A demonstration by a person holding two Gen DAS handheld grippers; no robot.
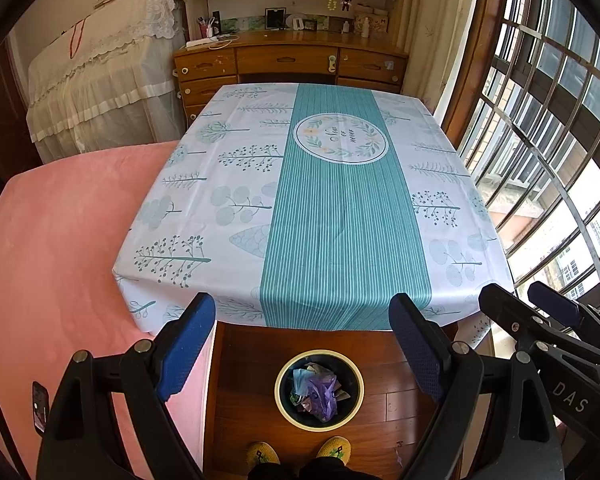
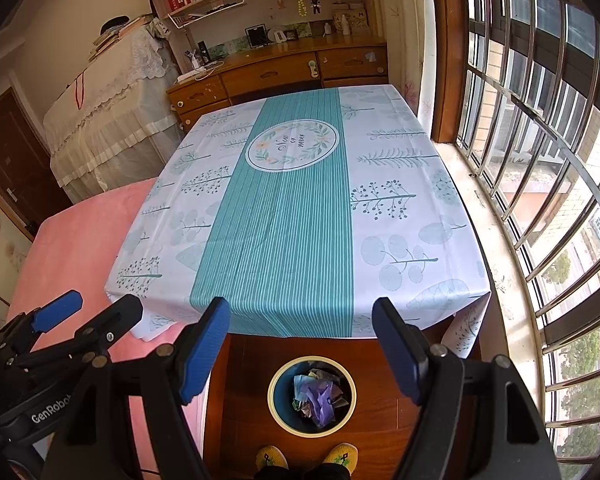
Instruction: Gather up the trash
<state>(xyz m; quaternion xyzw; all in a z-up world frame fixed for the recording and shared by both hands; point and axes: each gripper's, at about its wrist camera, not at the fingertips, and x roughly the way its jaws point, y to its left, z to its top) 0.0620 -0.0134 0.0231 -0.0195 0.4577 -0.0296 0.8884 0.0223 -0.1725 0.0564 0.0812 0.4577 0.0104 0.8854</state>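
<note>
A round trash bin [image 1: 319,424] with a cream rim stands on the wooden floor below the table's near edge; it also shows in the right wrist view [image 2: 312,430]. Crumpled trash [image 1: 318,392] lies inside it, with a purple bag [image 2: 320,398] on top. My left gripper [image 1: 304,344] is open and empty, held high above the bin. My right gripper [image 2: 302,344] is open and empty, also above the bin. The right gripper shows at the right of the left wrist view [image 1: 540,312]. The left gripper shows at the left of the right wrist view [image 2: 88,312].
A table with a teal and white cloth [image 1: 320,208] fills the middle. A pink bed [image 1: 60,260] lies to the left, a barred window [image 2: 540,160] to the right. A wooden desk with drawers [image 1: 288,64] stands behind. Two yellow slippers [image 1: 300,452] are near the bin.
</note>
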